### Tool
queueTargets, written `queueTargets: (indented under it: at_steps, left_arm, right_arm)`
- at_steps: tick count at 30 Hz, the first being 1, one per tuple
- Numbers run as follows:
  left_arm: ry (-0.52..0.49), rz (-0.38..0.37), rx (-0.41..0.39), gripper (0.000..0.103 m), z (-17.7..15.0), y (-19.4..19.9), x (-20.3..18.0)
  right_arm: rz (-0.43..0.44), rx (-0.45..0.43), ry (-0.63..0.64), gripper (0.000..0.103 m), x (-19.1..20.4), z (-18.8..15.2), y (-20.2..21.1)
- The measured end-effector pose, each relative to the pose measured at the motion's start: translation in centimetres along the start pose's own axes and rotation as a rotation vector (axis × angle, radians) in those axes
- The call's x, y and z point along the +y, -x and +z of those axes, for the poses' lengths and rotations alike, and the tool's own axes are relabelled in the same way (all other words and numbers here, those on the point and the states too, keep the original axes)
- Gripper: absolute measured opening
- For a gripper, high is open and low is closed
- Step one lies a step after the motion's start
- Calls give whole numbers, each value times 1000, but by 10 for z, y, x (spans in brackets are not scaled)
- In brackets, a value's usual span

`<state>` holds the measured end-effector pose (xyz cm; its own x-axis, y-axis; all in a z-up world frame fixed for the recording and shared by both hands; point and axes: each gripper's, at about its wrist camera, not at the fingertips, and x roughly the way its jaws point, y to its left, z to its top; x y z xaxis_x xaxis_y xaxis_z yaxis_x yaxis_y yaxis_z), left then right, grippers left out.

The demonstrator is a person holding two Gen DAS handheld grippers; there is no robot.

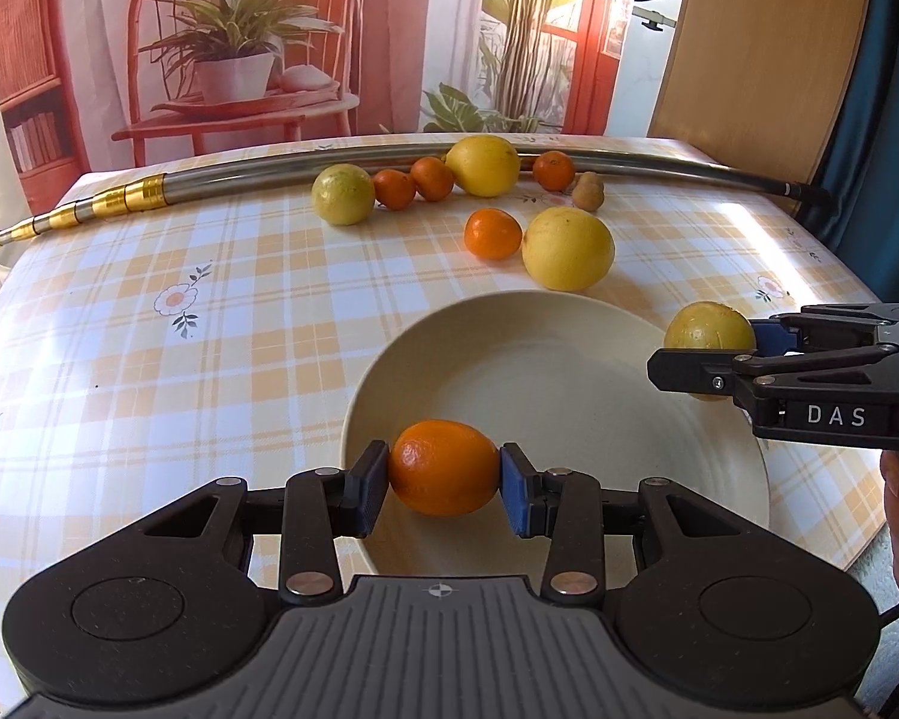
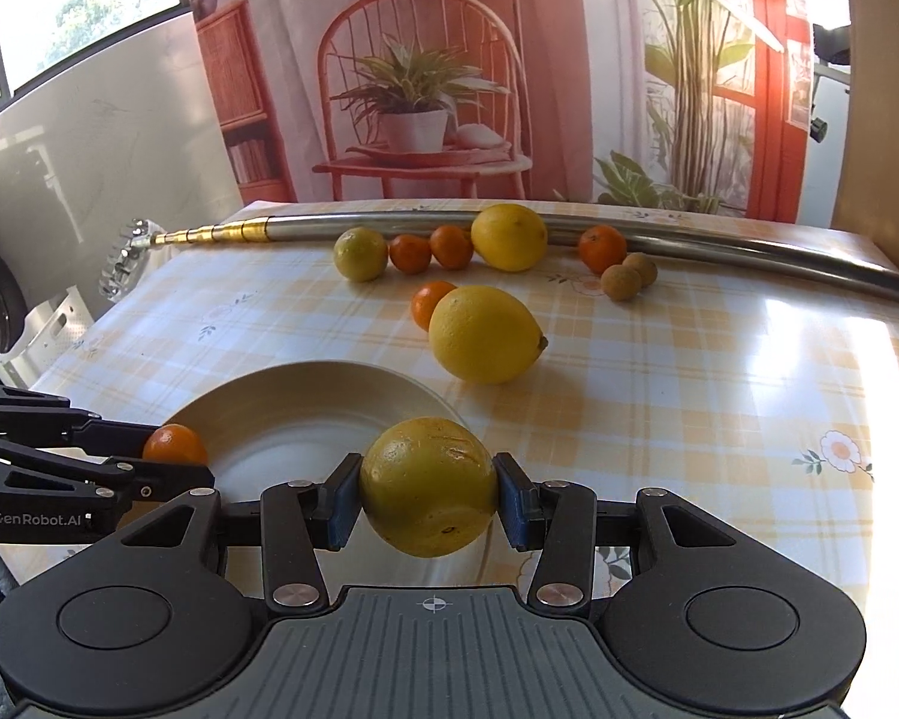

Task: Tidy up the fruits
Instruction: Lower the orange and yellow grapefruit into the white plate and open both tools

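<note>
Left wrist view: our left gripper (image 1: pixel 443 476) clamps a mandarin (image 1: pixel 443 466) over the plate (image 1: pixel 569 371), the right gripper (image 2: pixel 428 494) a scarred yellow citrus (image 2: pixel 428 485) at its rim. We judge both deliveries underway; next we lower and release.

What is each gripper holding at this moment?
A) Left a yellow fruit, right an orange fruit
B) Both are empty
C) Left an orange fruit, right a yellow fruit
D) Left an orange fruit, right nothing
C: the left gripper has its fingers closed on the orange fruit over the plate, while the right gripper clamps the yellow fruit near the plate's edge.
</note>
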<state>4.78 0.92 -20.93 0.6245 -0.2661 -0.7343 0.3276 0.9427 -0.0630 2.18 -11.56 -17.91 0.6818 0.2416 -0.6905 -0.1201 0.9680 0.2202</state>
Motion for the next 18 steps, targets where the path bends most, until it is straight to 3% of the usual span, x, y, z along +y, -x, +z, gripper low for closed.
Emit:
queueTargets:
  at_steps: [18]
  left_arm:
    - [60,-32,-3,42,-8,-3,6]
  right_arm:
    - [16,49,36,42,10,-12,-10]
